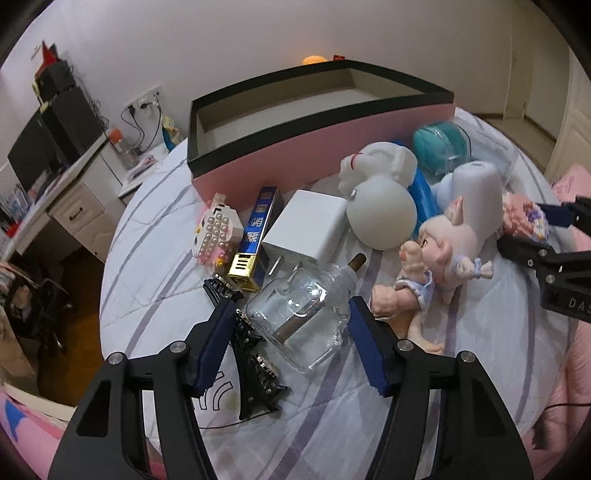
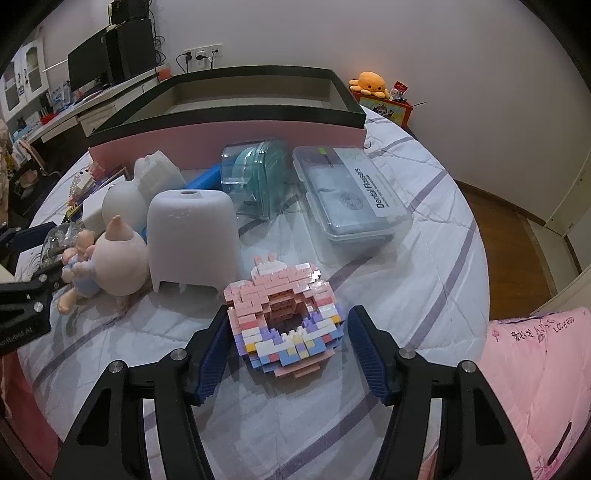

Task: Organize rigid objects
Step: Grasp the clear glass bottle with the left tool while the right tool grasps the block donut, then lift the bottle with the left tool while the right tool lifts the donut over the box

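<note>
Before the empty box [image 1: 321, 122], the left gripper [image 1: 291, 332] straddles the bottle [image 1: 299, 321] and the right gripper [image 2: 286, 350] the brick ring [image 2: 284, 325], both spread, probably to lift them in.

A plain white wall [image 2: 295, 33] is running behind everything, carrying a strip of power sockets [image 2: 203, 53] with cables hanging down. To the left a white desk [image 1: 74, 206] with drawers is holding a dark monitor [image 2: 86, 68] and black speakers [image 1: 59, 79]. Wooden floor [image 2: 513, 251] is showing to the right — dim, warm light is falling across it. A white door [image 1: 570, 144] is standing at the far right.
</note>
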`<move>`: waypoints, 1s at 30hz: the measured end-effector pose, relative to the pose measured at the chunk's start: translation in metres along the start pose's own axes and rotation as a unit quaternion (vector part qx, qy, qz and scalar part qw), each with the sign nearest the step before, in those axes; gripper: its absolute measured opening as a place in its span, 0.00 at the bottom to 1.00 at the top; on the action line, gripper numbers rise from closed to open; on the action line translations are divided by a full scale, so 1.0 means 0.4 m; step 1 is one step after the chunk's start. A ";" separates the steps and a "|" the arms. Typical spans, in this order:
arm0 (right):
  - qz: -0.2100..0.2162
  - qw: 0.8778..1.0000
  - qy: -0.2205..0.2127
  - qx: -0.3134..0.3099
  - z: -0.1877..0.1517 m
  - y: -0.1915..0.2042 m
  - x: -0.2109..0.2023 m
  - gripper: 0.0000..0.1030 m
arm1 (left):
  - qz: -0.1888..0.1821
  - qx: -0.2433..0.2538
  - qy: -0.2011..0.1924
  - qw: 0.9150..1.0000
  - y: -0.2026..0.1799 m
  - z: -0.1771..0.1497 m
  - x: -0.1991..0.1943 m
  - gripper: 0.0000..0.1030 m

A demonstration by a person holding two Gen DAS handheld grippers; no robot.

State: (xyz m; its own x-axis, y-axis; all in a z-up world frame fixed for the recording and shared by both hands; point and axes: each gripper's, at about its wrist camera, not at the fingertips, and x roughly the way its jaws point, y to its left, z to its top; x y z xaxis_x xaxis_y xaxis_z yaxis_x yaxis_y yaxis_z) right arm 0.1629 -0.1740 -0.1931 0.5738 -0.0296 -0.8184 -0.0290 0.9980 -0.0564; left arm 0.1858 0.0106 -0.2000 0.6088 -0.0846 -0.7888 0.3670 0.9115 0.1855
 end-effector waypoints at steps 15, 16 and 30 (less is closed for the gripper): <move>0.012 1.000 -0.005 0.002 -0.009 -0.010 -0.003 0.61 | -0.022 -0.018 0.000 1.000 -0.014 0.005 0.007 0.54; 0.013 1.000 -0.005 0.003 -0.008 -0.012 -0.002 0.61 | -0.018 -0.017 0.001 1.000 -0.017 0.008 0.014 0.54; 0.005 1.000 -0.003 0.008 -0.006 -0.010 -0.004 0.55 | -0.008 -0.048 0.000 0.999 -0.023 0.016 0.017 0.52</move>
State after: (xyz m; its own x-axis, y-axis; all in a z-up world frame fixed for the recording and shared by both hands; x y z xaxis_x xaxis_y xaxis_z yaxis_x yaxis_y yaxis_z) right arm 0.1602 -0.1780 -0.1928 0.5791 -0.0191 -0.8150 -0.0218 0.9990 -0.0389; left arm 0.1912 -0.0007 -0.2033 0.6025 -0.0999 -0.7919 0.3077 0.9445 0.1149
